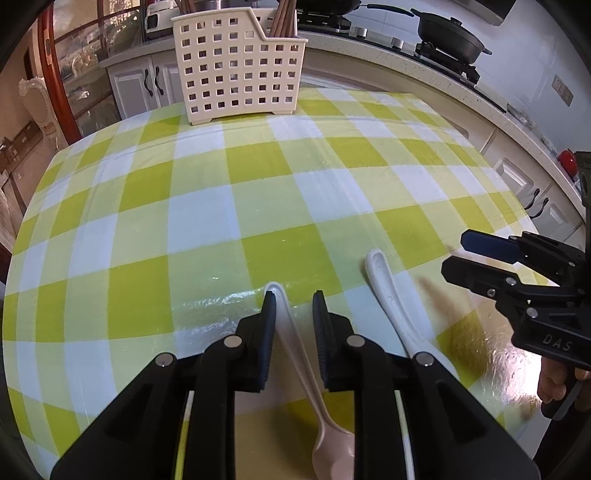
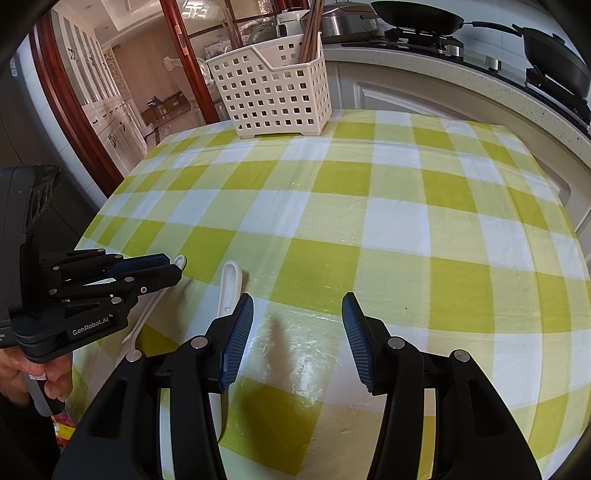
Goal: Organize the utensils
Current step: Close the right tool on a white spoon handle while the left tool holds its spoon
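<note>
Left gripper (image 1: 293, 301) straddles the beige spoon (image 1: 295, 354), fingers slightly apart; left pad looks to be on the handle, right pad shows a gap, so not a pinch as far as I can tell. Nothing lifted: spoon lies flat on the checked tablecloth (image 1: 207, 206) near the tabletop's near edge, handle tip toward the far edge, bowl back under the gripper body. White spoon (image 1: 391, 295) lies just beside it on the right, parallel, handle also pointing away. Right gripper (image 2: 297, 308) hovers with fingers spread, nothing between them, over bare cloth just right of the white spoon's handle. Cream perforated caddy (image 1: 236, 70) stands at the far edge, chopsticks (image 1: 282, 18) already in its right compartment; probably the destination. Handling guess: both spoons look like light, rigid plastic or melamine, smooth and glossy, so likely slippery in the pads and prone to pivoting. Cloth looks film-covered and slick, so a spoon may skate when nudged. Best hold is across the narrow handle near mid-length, not the tip; bowl end is too wide and curved.
</note>
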The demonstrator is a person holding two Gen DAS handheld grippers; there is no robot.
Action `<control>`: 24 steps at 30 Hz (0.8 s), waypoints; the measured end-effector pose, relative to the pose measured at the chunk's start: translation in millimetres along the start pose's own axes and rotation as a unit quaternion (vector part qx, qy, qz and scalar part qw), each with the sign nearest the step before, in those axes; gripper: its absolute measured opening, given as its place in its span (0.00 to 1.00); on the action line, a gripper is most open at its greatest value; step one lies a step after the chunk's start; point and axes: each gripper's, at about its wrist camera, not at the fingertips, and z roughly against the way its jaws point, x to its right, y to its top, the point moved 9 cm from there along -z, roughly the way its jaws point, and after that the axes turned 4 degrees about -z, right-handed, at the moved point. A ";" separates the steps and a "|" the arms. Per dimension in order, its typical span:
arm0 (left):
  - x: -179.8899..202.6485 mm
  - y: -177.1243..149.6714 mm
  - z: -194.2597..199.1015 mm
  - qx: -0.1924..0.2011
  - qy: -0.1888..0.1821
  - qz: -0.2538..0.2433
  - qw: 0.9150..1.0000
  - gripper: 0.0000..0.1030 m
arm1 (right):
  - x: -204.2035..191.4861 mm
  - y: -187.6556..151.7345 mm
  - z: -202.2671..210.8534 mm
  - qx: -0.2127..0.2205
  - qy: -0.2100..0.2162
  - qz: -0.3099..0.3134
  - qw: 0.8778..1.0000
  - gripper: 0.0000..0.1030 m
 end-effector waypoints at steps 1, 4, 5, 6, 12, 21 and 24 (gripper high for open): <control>-1.0 -0.7 -1.9 -0.002 0.002 0.001 1.000 0.19 | -0.1 -0.2 -0.2 0.000 0.001 0.000 1.000 0.47; -1.6 -2.0 -5.8 -0.008 0.004 0.003 1.000 0.20 | 0.1 -0.7 -0.2 -0.001 0.001 0.001 1.000 0.47; -2.1 -2.3 -6.4 -0.008 0.005 0.003 1.000 0.20 | 0.7 -0.6 -0.1 -0.001 0.002 0.000 1.000 0.47; -1.4 -2.1 -6.3 -0.007 0.003 0.002 1.000 0.21 | 1.3 -0.5 -0.1 -0.001 0.002 0.000 1.000 0.47; -3.2 -0.3 -3.1 -0.002 0.014 0.004 1.000 0.21 | 3.5 -0.3 -0.1 0.000 0.001 -0.003 1.000 0.47; 2.5 -0.7 -6.1 -0.008 0.015 -0.008 1.000 0.21 | 1.3 -1.8 0.4 -0.001 0.004 0.000 1.000 0.47; 2.0 -1.2 -8.4 -0.008 0.017 -0.010 1.000 0.20 | 0.0 -1.9 1.1 -0.002 0.006 0.002 1.000 0.47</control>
